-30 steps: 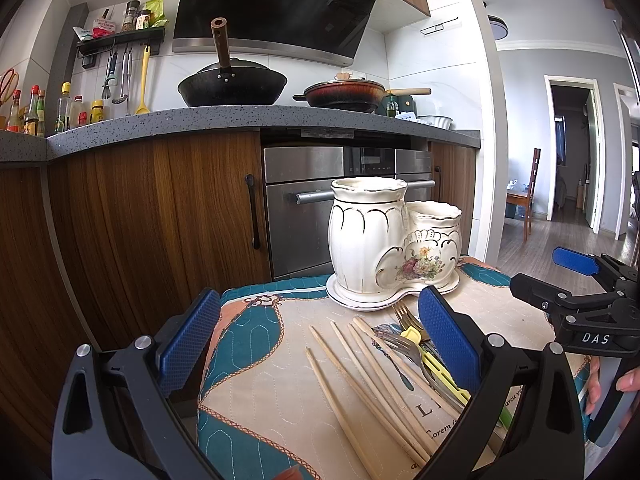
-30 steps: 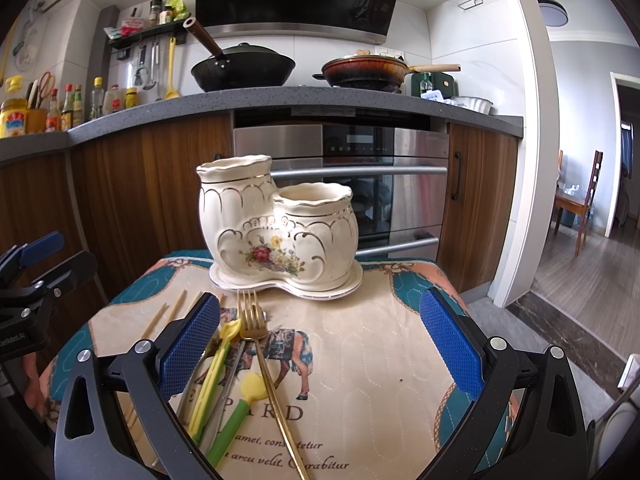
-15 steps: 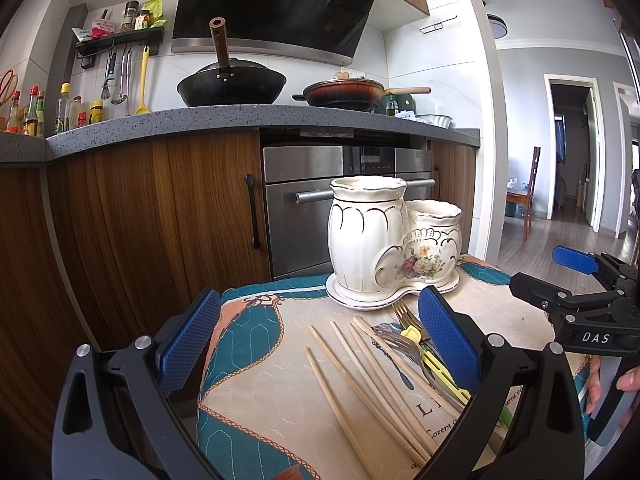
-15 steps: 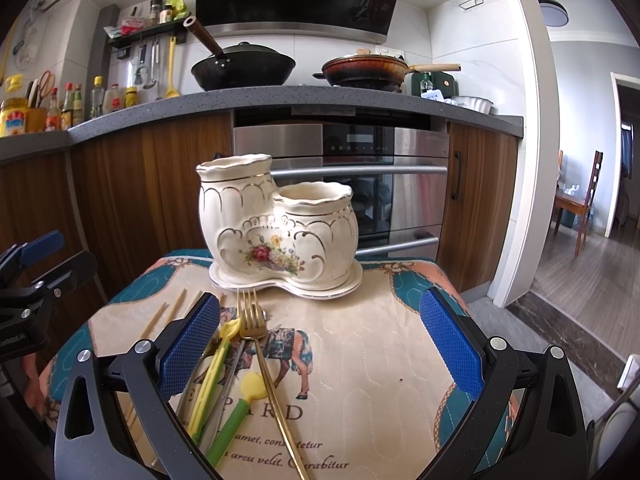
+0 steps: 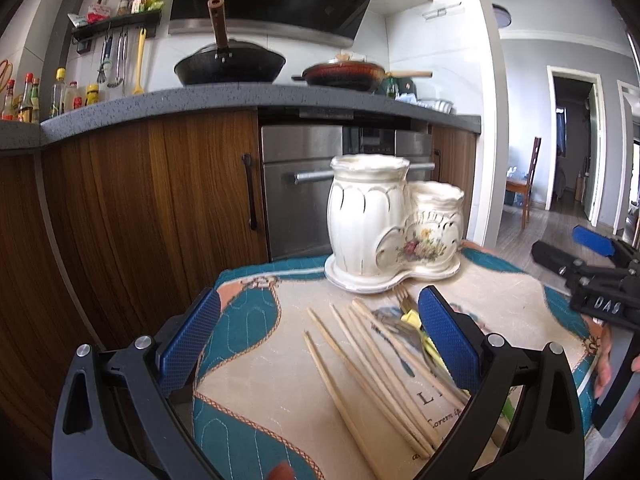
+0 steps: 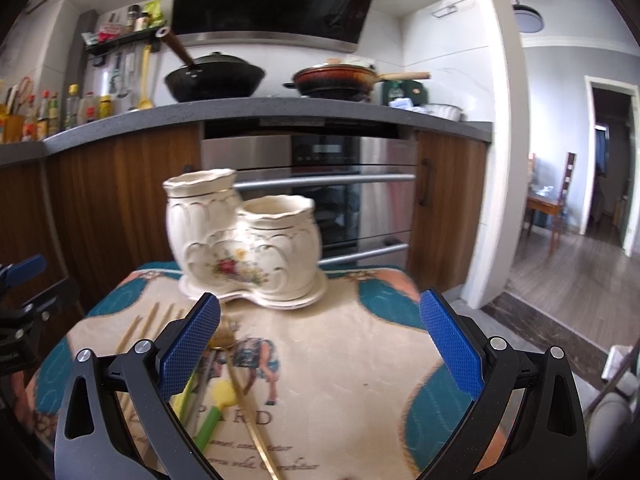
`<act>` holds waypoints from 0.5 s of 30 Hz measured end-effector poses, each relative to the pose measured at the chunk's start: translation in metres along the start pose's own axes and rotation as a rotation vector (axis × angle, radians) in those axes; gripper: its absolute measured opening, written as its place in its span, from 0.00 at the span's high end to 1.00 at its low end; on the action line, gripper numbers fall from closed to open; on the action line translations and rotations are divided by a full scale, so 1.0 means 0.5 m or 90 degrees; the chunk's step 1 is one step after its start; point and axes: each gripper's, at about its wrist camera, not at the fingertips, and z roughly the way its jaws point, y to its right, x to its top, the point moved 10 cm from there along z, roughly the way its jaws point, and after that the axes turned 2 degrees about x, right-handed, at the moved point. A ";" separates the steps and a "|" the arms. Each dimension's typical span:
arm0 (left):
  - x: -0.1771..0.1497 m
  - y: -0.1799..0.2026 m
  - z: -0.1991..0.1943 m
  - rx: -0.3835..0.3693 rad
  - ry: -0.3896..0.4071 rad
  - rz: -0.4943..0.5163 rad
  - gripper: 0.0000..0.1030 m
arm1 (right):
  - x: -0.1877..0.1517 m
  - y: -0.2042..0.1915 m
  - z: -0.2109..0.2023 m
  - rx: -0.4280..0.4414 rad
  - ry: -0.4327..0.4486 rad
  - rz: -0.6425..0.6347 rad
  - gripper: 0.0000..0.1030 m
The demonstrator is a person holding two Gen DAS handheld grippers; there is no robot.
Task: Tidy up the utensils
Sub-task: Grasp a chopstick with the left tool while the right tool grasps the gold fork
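Hovering with jaws spread and empty, the left gripper (image 5: 320, 330) frames the chopsticks (image 5: 372, 364) at lower centre; the right gripper (image 6: 320, 330), equally released, faces the ceramic holder (image 6: 244, 240) mid-frame, its cups empty, likely so cutlery (image 6: 224, 372) can drop in upright

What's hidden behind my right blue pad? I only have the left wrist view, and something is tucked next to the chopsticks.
Observer: The right wrist view shows a gold fork there, with its tines toward the ceramic holder.
Operator: Anything else beside it?
Observer: Yes, a green-handled utensil with a yellow head lies just left of the fork's handle.
Operator: Is the right gripper carrying anything?
Observer: No, the right gripper is open, with nothing between its fingers.
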 end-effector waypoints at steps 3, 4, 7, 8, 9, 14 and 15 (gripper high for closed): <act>-0.023 -0.009 0.019 0.008 -0.051 -0.003 0.05 | 0.002 0.004 0.000 0.015 -0.015 0.014 0.03; -0.031 -0.013 0.025 0.013 -0.071 -0.004 0.05 | 0.003 0.009 0.000 0.015 -0.019 0.016 0.03; -0.050 -0.020 0.036 0.008 -0.112 -0.014 0.05 | 0.004 0.013 -0.003 0.023 -0.035 0.011 0.03; -0.056 -0.022 0.039 0.016 -0.124 -0.010 0.05 | 0.003 0.015 -0.004 0.020 -0.037 0.009 0.03; -0.061 -0.021 0.044 0.020 -0.131 -0.004 0.05 | 0.003 0.019 -0.004 0.012 -0.038 0.004 0.03; -0.077 -0.002 0.050 0.027 -0.157 0.028 0.05 | -0.010 0.019 0.011 0.023 -0.073 -0.015 0.04; -0.079 0.003 0.052 0.026 -0.160 0.032 0.05 | -0.014 0.018 0.015 0.038 -0.081 -0.009 0.04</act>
